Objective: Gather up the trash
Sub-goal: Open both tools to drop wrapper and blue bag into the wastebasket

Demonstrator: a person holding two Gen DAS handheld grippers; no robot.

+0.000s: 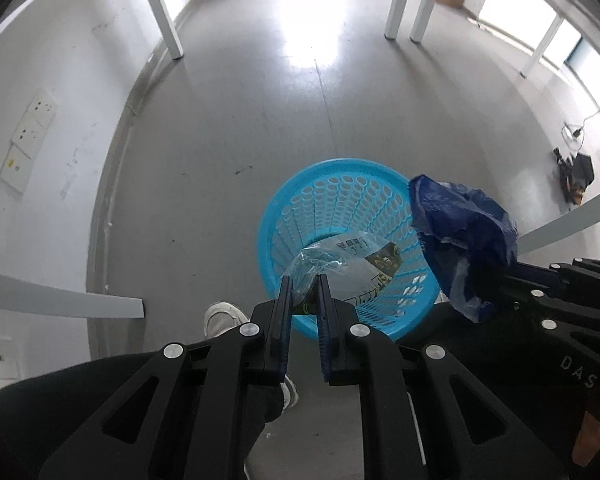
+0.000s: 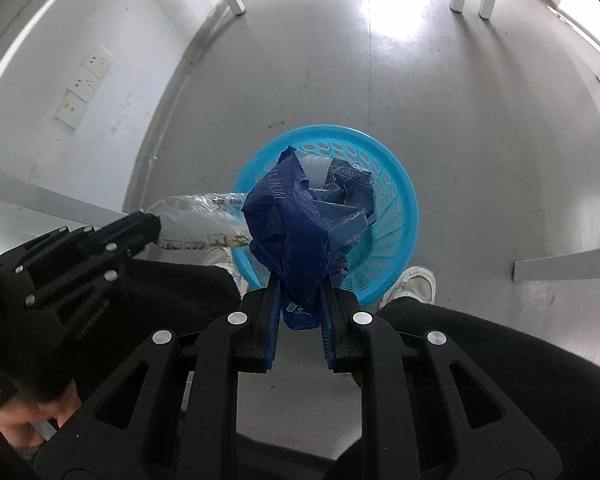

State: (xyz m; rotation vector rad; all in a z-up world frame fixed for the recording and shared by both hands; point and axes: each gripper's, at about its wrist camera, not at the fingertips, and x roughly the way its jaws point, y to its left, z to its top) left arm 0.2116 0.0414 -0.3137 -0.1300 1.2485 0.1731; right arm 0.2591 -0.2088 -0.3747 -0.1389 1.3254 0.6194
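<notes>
Both tongs were clamped on light, crinkly film: left tongs [image 1: 305, 292] pinched the clear wrapper [image 1: 340, 264] by its edge, right tongs [image 2: 298, 300] the blue bag [image 2: 300, 220] at its bunched neck (slippery, so grip folds), above the basket [image 1: 284, 200] at frame centre.

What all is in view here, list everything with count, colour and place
wastebasket: one, light blue perforated plastic, on the grey floor by the person's feet
clear plastic wrapper: one, transparent with print, held over the wastebasket
dark blue plastic bag: one, crumpled, held over the wastebasket
table legs: several, white, standing farther out on the floor
wall sockets: a few, white, low on the left wall
shoes: two, pale, beside the wastebasket
left gripper: one, black with blue pads, shut on the clear plastic wrapper
right gripper: one, black with blue pads, shut on the dark blue plastic bag
</notes>
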